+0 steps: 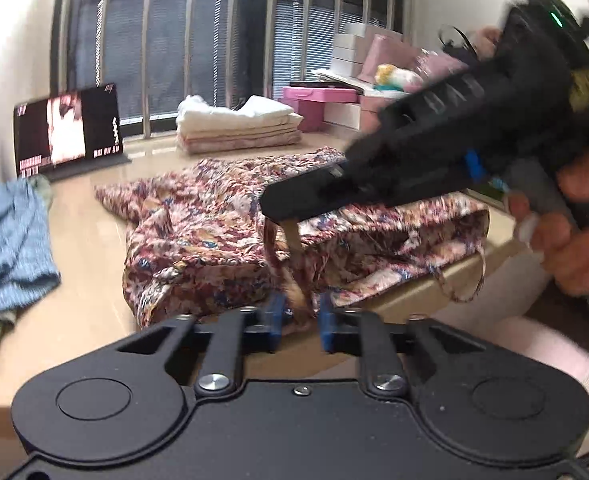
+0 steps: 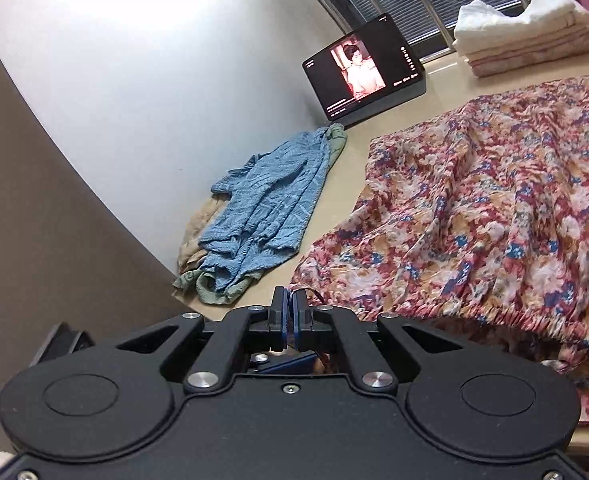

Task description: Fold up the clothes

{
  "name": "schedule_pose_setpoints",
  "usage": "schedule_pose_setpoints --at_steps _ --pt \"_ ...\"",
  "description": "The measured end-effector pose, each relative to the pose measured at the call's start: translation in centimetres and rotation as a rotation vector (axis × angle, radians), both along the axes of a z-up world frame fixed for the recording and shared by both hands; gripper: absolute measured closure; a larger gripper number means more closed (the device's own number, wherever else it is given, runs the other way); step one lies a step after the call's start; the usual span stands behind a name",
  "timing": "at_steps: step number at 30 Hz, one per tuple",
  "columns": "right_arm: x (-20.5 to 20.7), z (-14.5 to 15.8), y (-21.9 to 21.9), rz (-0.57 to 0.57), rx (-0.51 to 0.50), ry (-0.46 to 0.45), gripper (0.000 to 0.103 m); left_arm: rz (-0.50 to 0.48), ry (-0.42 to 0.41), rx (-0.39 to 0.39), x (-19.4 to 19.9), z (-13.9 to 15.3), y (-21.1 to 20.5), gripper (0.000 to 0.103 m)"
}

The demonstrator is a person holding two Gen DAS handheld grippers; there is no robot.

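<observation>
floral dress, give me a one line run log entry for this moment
floral dress spread unfolded | left gripper gripping strap | right gripper shut on strap | folded stack behind

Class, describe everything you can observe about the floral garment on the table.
The floral garment is thin, wrinkled fabric printed in red, tan, white and blue. It lies loosely spread and partly bunched on the beige table, with a gathered elastic-looking edge and narrow tan straps. One strap rises to the right gripper; the left gripper has fabric between its pads. It lies apart from the blue garment.
</observation>
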State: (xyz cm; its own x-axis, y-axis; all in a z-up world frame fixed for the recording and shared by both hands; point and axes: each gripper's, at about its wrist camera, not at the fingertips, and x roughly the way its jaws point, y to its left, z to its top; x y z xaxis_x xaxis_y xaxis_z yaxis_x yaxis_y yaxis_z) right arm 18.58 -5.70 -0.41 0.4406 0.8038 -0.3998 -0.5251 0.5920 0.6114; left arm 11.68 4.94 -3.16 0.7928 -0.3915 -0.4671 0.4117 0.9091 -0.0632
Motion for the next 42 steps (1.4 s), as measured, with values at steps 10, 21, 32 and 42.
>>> schedule_pose_setpoints --at_steps 10,21,32,42 --pt "-2.1 -0.9 -2.4 -0.125 -0.017 -0.054 0.075 0.085 0.166 -0.442 1.5 1.6 6.3 0.099" --pt "-6.2 -1.4 2.8 -0.025 -0.337 -0.301 0.063 0.103 0.242 -0.574 2.6 2.8 7.2 0.099" --pt "-6.0 -1.0 3.9 -0.061 -0.317 -0.332 0.095 0.112 0.249 -0.536 1.2 3.0 7.6 0.073" --pt "-4.5 -3.3 -0.3 -0.155 -0.09 -0.1 0.095 0.093 -0.007 0.307 0.1 4.0 2.5 0.044"
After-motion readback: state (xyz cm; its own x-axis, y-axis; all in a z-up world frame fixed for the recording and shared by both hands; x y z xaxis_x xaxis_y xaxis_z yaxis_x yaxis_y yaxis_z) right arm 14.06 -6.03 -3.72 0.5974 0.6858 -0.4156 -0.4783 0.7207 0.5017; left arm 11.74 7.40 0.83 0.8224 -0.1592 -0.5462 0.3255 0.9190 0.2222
